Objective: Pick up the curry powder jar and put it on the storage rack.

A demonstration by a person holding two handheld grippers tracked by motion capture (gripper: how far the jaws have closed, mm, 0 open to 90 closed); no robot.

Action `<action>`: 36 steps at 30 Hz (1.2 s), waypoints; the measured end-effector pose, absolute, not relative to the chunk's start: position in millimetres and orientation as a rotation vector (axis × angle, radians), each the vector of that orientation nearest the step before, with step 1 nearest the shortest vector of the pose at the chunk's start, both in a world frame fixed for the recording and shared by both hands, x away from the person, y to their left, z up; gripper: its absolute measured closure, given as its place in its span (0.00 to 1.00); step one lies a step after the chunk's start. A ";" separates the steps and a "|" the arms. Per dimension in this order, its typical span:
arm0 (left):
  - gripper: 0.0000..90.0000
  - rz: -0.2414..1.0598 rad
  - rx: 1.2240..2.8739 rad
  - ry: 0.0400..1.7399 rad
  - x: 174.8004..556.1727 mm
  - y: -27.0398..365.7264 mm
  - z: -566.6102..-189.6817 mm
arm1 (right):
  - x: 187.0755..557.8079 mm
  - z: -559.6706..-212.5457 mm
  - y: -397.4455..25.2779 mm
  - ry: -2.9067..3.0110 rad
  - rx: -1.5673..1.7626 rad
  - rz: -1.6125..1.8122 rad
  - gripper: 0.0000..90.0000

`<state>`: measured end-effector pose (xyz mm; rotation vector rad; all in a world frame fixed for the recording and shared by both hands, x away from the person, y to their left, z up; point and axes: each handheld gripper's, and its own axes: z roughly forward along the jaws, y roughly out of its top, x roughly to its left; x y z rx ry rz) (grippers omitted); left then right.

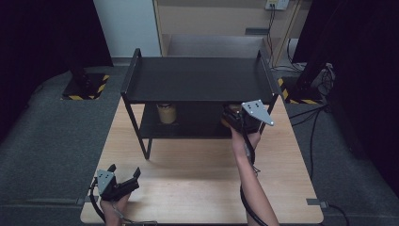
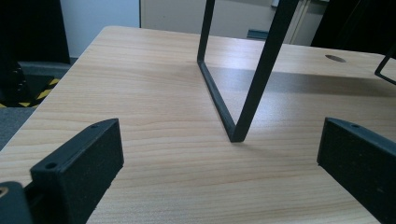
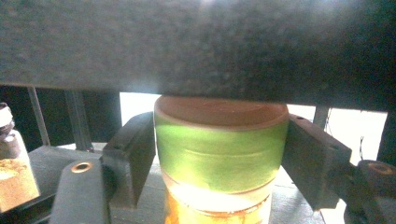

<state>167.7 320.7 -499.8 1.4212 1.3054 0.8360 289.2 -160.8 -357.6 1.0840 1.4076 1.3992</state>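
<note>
One black two-tier rack (image 1: 197, 77) on desk (image 1: 197, 179). Two jars: green-banded jar (image 3: 219, 154) clenched in right tongs (image 3: 219, 161); second jar (image 1: 166, 113) on lower shelf. Left tongs (image 2: 219, 163) released.

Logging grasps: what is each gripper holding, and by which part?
Right gripper: a green-lidded jar, jaws on the lid's two sides. Left gripper: nothing, jaws open.

High view looked down on the table (image 1: 197, 183) from its near side; both gripper views sat low, sharing the black rack (image 1: 197, 80).
</note>
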 end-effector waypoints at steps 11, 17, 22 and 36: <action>0.00 0.842 1.426 1.303 167.5 320.0 -499.7 | 276.7 -359.5 -160.2 1.402 1.077 1.406 0.22; 0.00 0.845 1.428 1.303 167.4 319.4 -499.6 | 270.7 -364.0 -162.0 1.403 1.087 1.413 0.18; 0.00 0.850 1.431 1.301 167.2 318.5 -499.6 | 262.9 -369.6 -165.3 1.381 1.097 1.429 0.12; 0.00 0.861 1.435 1.299 166.3 316.4 -499.6 | 243.2 -383.4 -173.7 1.432 1.040 1.425 0.01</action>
